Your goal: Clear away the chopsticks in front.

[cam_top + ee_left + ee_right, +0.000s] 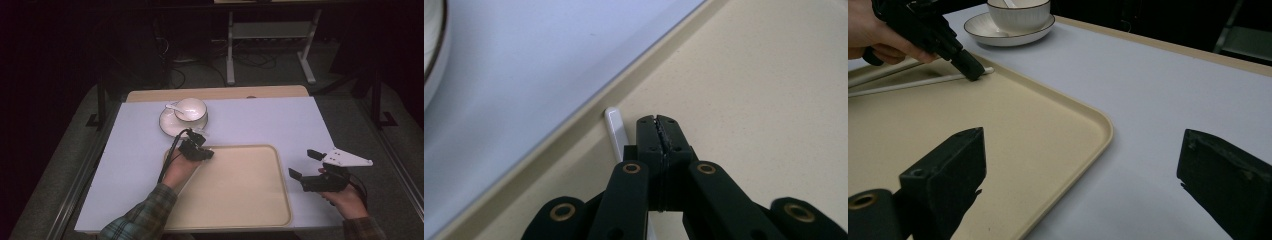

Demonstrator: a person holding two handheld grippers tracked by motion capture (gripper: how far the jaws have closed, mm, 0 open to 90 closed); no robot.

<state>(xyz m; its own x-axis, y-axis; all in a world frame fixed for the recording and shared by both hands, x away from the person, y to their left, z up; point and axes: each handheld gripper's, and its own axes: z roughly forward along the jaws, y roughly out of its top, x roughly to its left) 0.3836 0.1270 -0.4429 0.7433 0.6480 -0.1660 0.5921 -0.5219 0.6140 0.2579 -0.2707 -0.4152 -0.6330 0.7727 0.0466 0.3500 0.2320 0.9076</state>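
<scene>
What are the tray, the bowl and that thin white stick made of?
Tray: probably plastic, matte beige, with a moulded rolled rim. Bowl: likely glazed ceramic, glossy white with a dark line at the rim. Stick: smooth and glossy white, plastic or ceramic; I cannot tell which.

I see a slim white chopstick (923, 81) lying flat inside the beige tray (1058, 130), along its rim toward ten o'clock. Its squared tip (613, 116) pokes out just beside my left gripper (658, 121), whose closed jaws sit on it.
</scene>
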